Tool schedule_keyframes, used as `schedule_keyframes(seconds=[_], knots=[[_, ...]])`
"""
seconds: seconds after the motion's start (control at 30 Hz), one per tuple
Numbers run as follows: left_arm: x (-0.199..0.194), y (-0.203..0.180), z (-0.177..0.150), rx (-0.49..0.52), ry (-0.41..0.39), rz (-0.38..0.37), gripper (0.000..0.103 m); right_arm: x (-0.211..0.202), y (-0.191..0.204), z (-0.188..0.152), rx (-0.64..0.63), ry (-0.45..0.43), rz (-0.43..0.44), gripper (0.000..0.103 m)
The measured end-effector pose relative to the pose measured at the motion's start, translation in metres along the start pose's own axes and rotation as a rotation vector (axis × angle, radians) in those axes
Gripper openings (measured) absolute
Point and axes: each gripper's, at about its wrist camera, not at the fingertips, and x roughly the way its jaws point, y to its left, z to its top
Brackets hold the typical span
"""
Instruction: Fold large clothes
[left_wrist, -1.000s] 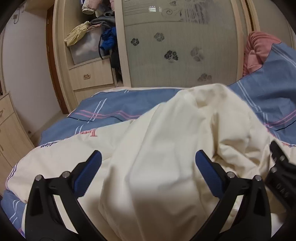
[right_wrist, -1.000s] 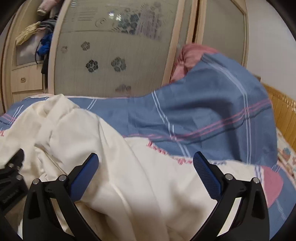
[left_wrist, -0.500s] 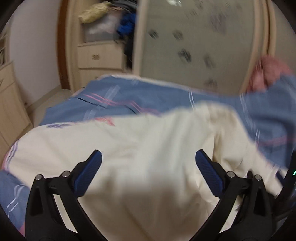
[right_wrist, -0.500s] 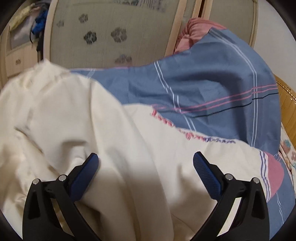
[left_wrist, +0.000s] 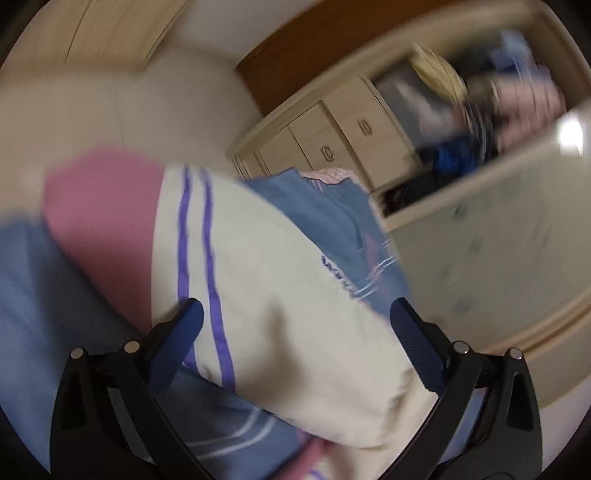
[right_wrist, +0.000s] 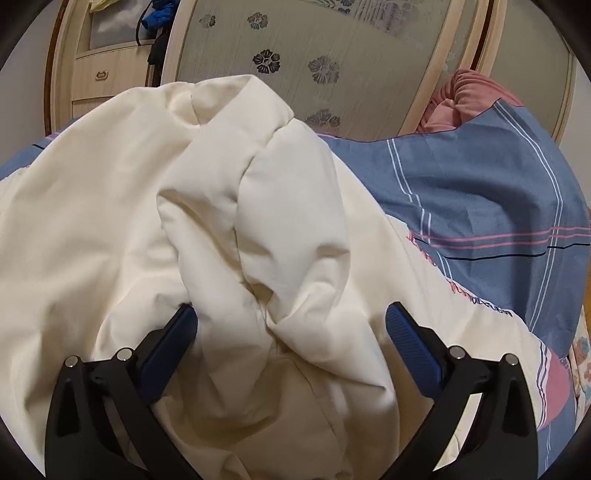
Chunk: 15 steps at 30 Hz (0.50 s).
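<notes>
While both claws stand apart: nothing is clamped, so the cream garment (right_wrist: 236, 206) lies heaped and crumpled on the bed, not yet squared for a fold.
Right claw (right_wrist: 291, 328): spread wide, straddling a bunched ridge of the garment; its left pad touches the cloth, and whether the right pad does is unclear.
Risk at right claw: closing here would likely pinch several layers at once, since the ridge is a thick gather and no single hem or edge shows.
Left claw (left_wrist: 295, 321): open, tilted, hovering above the bedspread (left_wrist: 280, 266), which is cream with purple stripes and pink and blue patches.
Risk at left claw: the garment does not show in this view; cream on cream invites grabbing bedding by mistake.
Blur: the left view is smeared, so aim there is hard to judge.
Wardrobe (right_wrist: 295, 48): stands beyond the bed, well apart.
</notes>
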Motion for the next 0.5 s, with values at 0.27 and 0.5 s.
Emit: schedule_keyframes(seconds=[0.27, 0.5], knots=[[-0.023, 0.014, -0.024, -0.171, -0.047, 0.019, 0.101, 0.001, -0.004, -0.001, 0.001, 0.003, 0.003, 0.102], [-0.010, 0.040, 0.005, -0.160, -0.110, 0.041, 0.101, 0.000, -0.003, -0.002, 0.001, 0.003, 0.001, 0.102]])
